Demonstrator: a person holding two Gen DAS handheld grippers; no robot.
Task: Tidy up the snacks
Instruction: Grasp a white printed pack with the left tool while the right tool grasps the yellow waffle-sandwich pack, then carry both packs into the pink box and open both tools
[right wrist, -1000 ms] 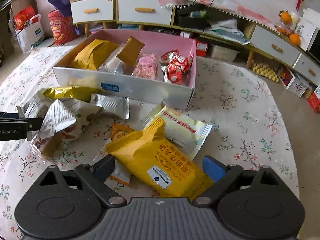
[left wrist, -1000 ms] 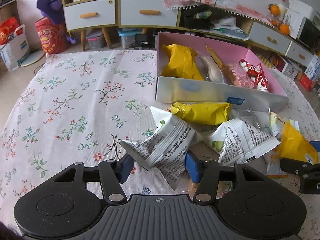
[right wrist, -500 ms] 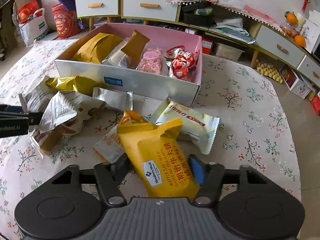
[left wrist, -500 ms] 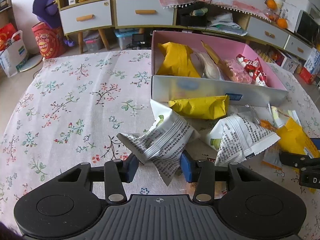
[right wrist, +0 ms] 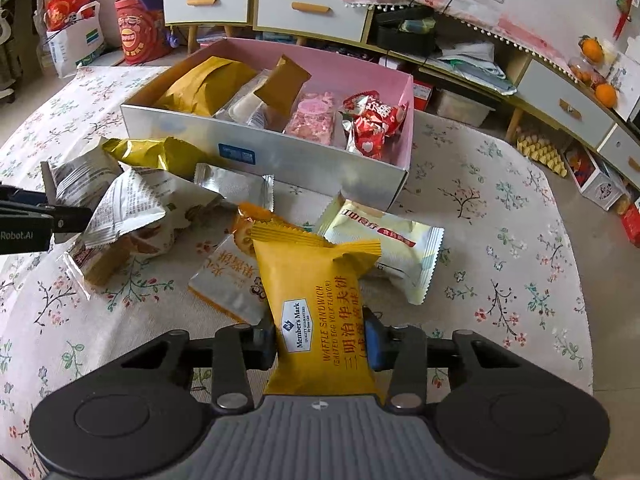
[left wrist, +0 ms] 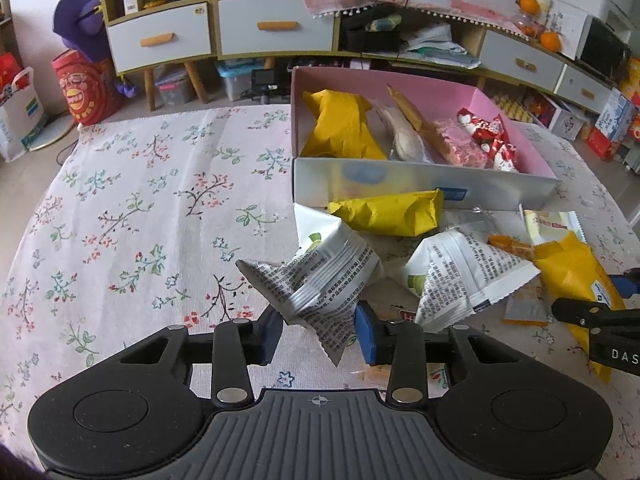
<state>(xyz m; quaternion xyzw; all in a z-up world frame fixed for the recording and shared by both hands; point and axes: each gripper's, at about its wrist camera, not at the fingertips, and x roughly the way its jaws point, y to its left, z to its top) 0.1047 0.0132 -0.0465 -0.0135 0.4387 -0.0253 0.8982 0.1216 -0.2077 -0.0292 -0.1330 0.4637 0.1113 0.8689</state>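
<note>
My left gripper [left wrist: 318,330] is shut on a white printed snack packet [left wrist: 320,276], held just above the tablecloth. My right gripper [right wrist: 322,340] is shut on a yellow waffle sandwich packet [right wrist: 316,300], lifted off the pile. The pink and silver box [right wrist: 296,160] [left wrist: 420,188] sits ahead and holds several snacks. Loose packets lie before it: a second white printed packet [left wrist: 460,276], a gold packet [left wrist: 392,212], a silver packet [right wrist: 232,186], an orange and white packet [right wrist: 232,276] and a cream packet [right wrist: 384,244].
The round table has a floral cloth [left wrist: 132,208]. Behind it stand cabinets with drawers [left wrist: 224,32] and clutter on the floor. The left gripper shows at the left edge of the right wrist view [right wrist: 36,216]; the right gripper's fingers [left wrist: 592,312] show at the right edge of the left view.
Both grippers closed on their packets. The right one lifted the yellow packet and pulled it upright; the left one raised the white packet slightly.
</note>
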